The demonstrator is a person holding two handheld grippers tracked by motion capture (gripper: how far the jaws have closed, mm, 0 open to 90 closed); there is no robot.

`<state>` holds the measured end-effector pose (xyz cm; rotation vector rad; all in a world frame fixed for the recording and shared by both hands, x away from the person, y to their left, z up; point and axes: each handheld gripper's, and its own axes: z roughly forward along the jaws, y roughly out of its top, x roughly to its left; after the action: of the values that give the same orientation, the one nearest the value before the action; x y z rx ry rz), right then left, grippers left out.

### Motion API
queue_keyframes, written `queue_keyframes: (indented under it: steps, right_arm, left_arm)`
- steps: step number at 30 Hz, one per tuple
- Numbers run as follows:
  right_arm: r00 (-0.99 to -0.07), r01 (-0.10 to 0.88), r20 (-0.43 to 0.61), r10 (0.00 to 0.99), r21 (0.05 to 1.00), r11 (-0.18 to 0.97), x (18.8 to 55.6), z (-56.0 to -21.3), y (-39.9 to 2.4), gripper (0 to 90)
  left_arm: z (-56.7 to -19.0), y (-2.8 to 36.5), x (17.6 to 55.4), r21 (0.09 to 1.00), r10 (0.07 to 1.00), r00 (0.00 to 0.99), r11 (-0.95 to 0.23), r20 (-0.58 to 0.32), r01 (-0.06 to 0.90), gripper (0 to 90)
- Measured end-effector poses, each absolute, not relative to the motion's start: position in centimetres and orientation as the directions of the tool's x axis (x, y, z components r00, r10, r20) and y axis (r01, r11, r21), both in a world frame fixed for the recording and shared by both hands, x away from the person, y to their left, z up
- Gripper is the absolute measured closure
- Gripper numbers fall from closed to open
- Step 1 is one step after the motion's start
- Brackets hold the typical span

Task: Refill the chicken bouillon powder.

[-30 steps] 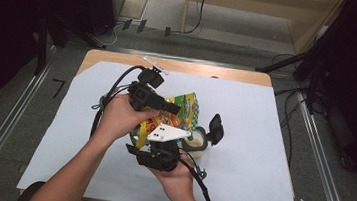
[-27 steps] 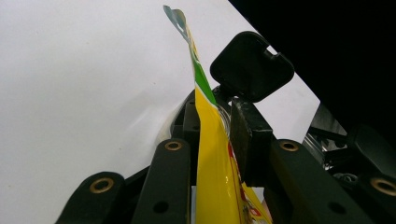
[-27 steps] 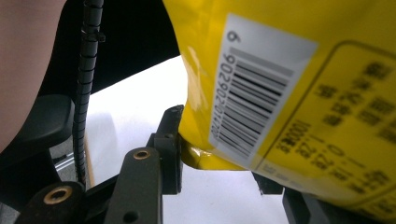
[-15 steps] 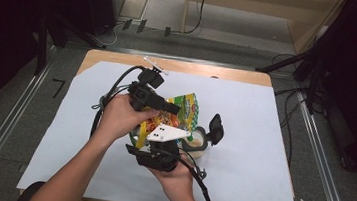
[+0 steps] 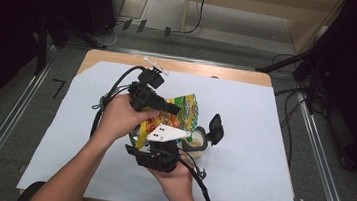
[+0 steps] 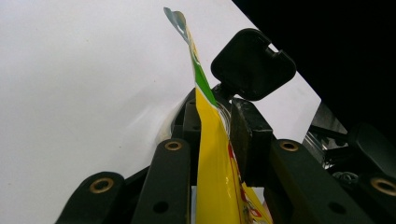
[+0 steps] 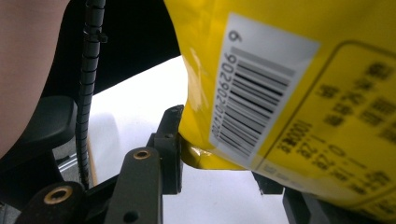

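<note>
A yellow and green snack bag (image 5: 181,112) is held above the white sheet between both grippers. My left gripper (image 5: 173,109) comes in from the upper left, and in the left gripper view my left gripper (image 6: 215,133) is shut on the bag's thin edge (image 6: 210,154). From below, the right gripper (image 5: 196,131) reaches up with a white three-cornered plate on top. In the right gripper view the bag's barcode side (image 7: 280,84) sits between the jaws of my right gripper (image 7: 217,161). Its left pad presses the bag's bottom corner, and the bag mostly hides its right jaw.
A small round pale container (image 5: 195,143) stands just under the bag beside the right gripper's outer jaw. The white sheet (image 5: 263,139) covers most of the wooden table (image 5: 229,73). Cables trail from both grippers. Dark floor and metal rails surround the table.
</note>
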<state>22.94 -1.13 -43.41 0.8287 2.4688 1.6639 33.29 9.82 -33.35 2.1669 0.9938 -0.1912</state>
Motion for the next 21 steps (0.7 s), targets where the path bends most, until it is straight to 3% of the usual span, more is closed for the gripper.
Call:
queue_keyframes:
  steps: [21]
  right_arm:
    - [-0.847,0.413,0.259,0.463,0.870,0.269,22.76,-43.54,-1.10,62.2]
  left_arm:
    - [-33.55,9.61,33.30,0.555,0.598,0.690,-0.438,-0.408,0.707,76.9]
